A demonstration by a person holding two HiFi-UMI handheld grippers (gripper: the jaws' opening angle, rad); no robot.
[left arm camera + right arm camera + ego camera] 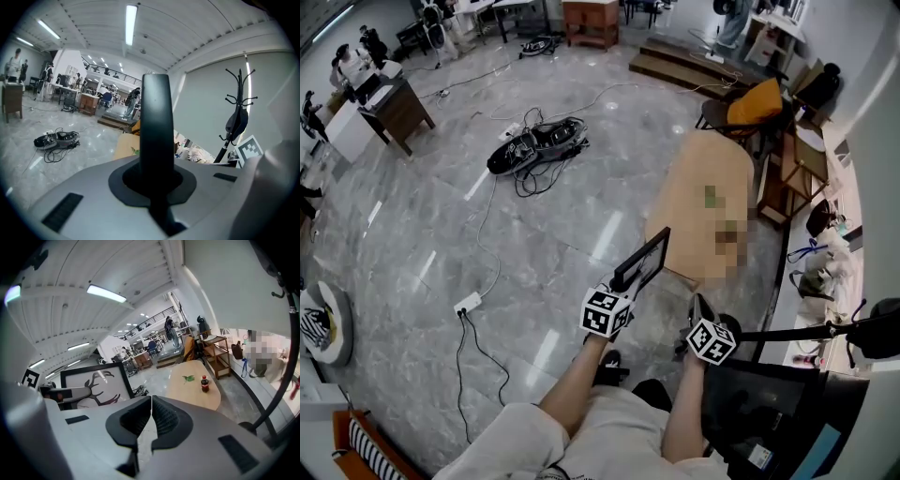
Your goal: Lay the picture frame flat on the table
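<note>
The picture frame (642, 262) is black, holds a deer-antler print (93, 380), and stands upright in the air, short of the table. My left gripper (623, 286) is shut on its lower edge; in the left gripper view the frame (157, 126) shows edge-on, rising from between the jaws of the left gripper (152, 180). The light wooden table (698, 202) lies ahead, past the frame. My right gripper (701, 309) hangs to the right of the frame, and in its own view the right gripper (151, 416) has its jaws shut with nothing between them.
A dark cola bottle (204, 383) and a small green thing (188, 378) stand on the table (187, 392). Black gear with tangled cables (534, 145) and a power strip (469, 303) lie on the floor. A wooden shelf (787, 178) and a coat stand (239, 108) are at the right.
</note>
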